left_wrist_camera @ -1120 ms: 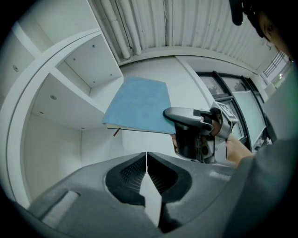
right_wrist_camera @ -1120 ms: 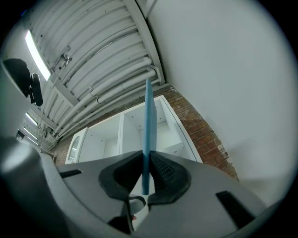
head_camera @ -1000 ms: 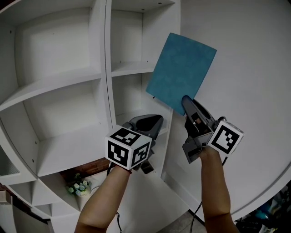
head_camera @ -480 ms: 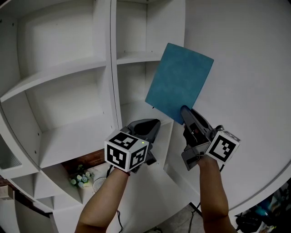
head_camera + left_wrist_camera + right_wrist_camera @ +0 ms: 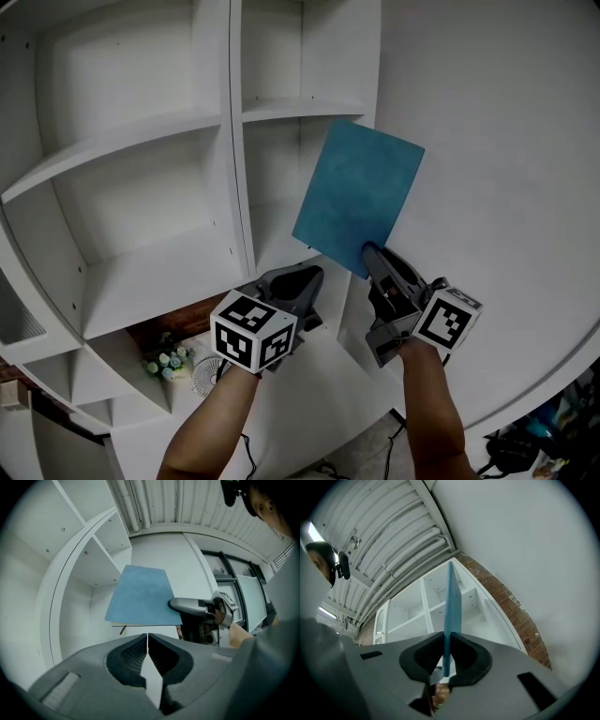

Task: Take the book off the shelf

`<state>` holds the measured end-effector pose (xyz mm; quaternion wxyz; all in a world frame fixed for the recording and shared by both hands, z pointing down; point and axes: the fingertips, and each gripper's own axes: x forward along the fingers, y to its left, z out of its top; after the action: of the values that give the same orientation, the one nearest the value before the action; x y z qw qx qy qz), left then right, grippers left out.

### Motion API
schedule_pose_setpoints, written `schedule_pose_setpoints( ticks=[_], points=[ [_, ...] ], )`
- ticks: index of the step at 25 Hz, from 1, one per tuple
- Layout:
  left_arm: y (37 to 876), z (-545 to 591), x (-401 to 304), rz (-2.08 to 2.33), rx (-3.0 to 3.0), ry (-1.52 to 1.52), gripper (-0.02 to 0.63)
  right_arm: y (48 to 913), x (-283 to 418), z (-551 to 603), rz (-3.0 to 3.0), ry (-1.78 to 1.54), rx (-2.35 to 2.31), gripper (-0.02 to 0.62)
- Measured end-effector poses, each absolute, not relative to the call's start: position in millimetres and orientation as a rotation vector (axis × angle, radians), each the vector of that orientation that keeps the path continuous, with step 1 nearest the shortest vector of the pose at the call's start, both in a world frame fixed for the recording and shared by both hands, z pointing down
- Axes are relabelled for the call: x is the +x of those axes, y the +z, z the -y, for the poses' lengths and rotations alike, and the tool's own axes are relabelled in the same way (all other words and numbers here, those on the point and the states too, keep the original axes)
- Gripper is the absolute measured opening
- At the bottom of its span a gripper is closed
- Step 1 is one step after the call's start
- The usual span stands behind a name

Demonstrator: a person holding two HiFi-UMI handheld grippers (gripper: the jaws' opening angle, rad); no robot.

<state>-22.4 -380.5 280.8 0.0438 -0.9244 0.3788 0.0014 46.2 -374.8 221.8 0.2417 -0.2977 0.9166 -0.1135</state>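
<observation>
A thin blue book (image 5: 357,194) hangs in the air in front of the white shelf unit (image 5: 141,141), outside its compartments. My right gripper (image 5: 368,253) is shut on the book's lower corner. In the right gripper view the book (image 5: 452,606) stands edge-on between the closed jaws of that gripper (image 5: 445,654). My left gripper (image 5: 305,278) sits lower left of the book, shut and empty. In the left gripper view its jaws (image 5: 147,645) meet with nothing between them, and the book (image 5: 142,596) and the right gripper (image 5: 199,609) lie ahead.
The shelf's vertical divider (image 5: 239,150) and side panel (image 5: 370,66) stand just left of the book. A white wall (image 5: 497,187) fills the right. A small flower bunch (image 5: 166,360) sits in a low compartment by a brick patch (image 5: 169,328).
The book and my right gripper have moved down and slightly left, farther from the shelf opening. My left gripper has dropped a little and stays shut.
</observation>
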Motion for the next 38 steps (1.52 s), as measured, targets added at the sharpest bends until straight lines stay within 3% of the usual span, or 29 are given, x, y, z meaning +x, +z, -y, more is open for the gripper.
schedule_pose_setpoints(
  ticks=[38],
  points=[
    [424, 307, -58, -1.267, -3.063, 0.082, 0.012, 413, 17, 329, -2.511, -0.789, -0.874, 0.054]
  ],
)
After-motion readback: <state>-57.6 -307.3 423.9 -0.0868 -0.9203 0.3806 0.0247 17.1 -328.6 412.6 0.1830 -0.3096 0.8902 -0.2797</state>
